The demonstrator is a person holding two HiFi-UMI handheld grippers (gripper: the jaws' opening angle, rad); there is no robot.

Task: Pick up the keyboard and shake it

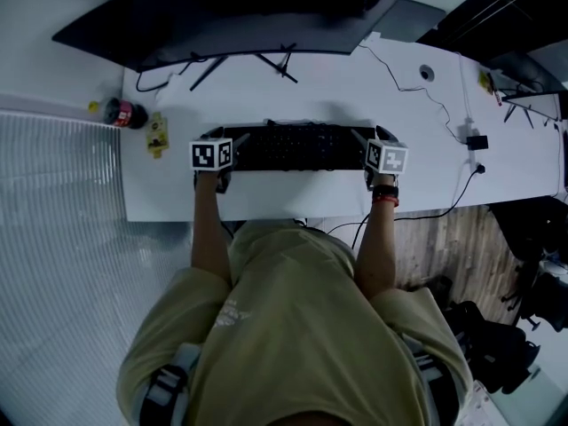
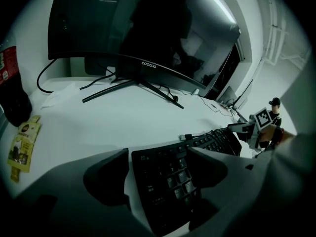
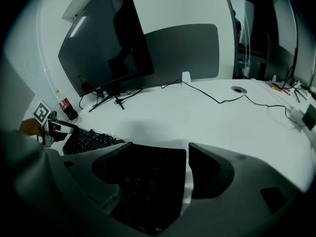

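**A:** Where's the keyboard (image 1: pixel 297 146)?

**B:** On the desk (image 1: pixel 266 193) in front of the monitor (image 1: pixel 231 16), square to the person. Its long axis runs left to right, so one end points at each hand.

**A:** And the grippers?

**B:** One at each end. The left gripper (image 2: pixel 158 154) has the left end between its jaws, and from there the key rows run away to its right. The right gripper (image 3: pixel 159 149) has the right end between its jaws, with the rest trailing off to its left.

**A:** Clamped?

**B:** I don't think so. Both pairs of jaws stand apart around the ends. In each gripper view a pale sliver of desk shows between one jaw and the keyboard's edge, so I read them as not yet closed on it.

**A:** Which hand is nearer?

**B:** Neither. They're about level and mirror each other.

**A:** So the lift?

**B:** It probably needs both to close and rise together. With an axis that long, one end leading would tip it.
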